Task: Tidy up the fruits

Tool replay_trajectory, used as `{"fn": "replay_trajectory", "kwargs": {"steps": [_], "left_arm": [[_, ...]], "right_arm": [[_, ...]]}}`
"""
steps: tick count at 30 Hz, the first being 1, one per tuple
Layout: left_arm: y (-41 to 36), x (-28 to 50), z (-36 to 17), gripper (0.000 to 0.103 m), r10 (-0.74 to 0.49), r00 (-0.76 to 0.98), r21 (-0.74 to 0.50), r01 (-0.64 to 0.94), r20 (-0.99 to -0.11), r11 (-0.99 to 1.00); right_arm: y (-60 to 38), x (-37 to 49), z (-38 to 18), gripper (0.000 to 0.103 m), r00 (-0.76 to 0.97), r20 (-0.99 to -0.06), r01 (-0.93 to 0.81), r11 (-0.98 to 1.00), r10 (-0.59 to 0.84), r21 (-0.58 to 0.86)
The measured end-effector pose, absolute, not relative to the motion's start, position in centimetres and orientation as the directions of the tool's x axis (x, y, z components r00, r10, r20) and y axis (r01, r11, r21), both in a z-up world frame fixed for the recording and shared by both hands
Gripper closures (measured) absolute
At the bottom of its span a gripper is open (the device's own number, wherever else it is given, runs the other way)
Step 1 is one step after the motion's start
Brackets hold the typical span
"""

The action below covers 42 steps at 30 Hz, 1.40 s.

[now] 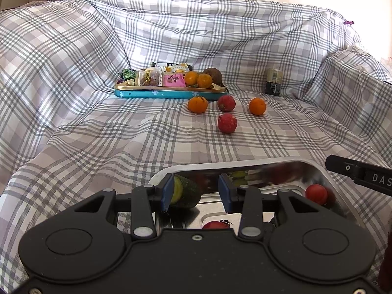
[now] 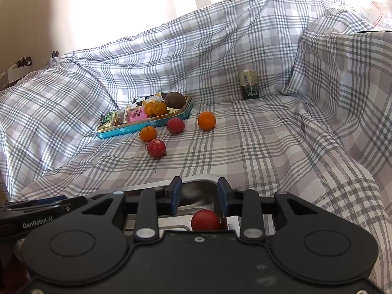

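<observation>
A steel tray (image 1: 316, 169) (image 2: 203, 189) lies close in front of both grippers. In it are a green avocado (image 1: 187, 193), a red tomato (image 1: 316, 194) (image 2: 205, 219) and another red fruit (image 1: 215, 225). My left gripper (image 1: 197, 193) is open over the tray; the avocado sits by the left pad, with a gap to the right pad. My right gripper (image 2: 199, 196) has its pads apart with nothing between them, and the tomato lies just below. Farther off on the checked cloth lie two oranges (image 1: 197, 104) (image 1: 257, 106) and two red fruits (image 1: 226, 103) (image 1: 227, 122).
A blue tin tray (image 1: 169, 94) (image 2: 147, 126) at the back holds snack packets, two oranges and a brown fruit. A dark jar (image 1: 273, 81) (image 2: 249, 84) stands at the back right. Cloth-covered cushions rise behind and on both sides.
</observation>
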<state>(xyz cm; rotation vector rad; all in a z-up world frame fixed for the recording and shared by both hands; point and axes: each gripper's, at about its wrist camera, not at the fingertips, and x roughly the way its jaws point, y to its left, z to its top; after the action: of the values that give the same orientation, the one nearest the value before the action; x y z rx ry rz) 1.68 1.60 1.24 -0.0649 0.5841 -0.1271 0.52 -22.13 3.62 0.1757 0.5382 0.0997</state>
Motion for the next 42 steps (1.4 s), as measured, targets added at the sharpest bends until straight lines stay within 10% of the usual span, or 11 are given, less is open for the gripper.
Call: {"fn": "replay_trajectory", "kwargs": {"steps": [42], "left_arm": [[0.7,2.1,0.8,0.055,-0.069,0.852,-0.012,0.073,-0.519,0.997]], "right_arm": [[-21.9,0.1,3.3,0.069,0.856,-0.498,-0.043,0.979,0.139,0.198]]}}
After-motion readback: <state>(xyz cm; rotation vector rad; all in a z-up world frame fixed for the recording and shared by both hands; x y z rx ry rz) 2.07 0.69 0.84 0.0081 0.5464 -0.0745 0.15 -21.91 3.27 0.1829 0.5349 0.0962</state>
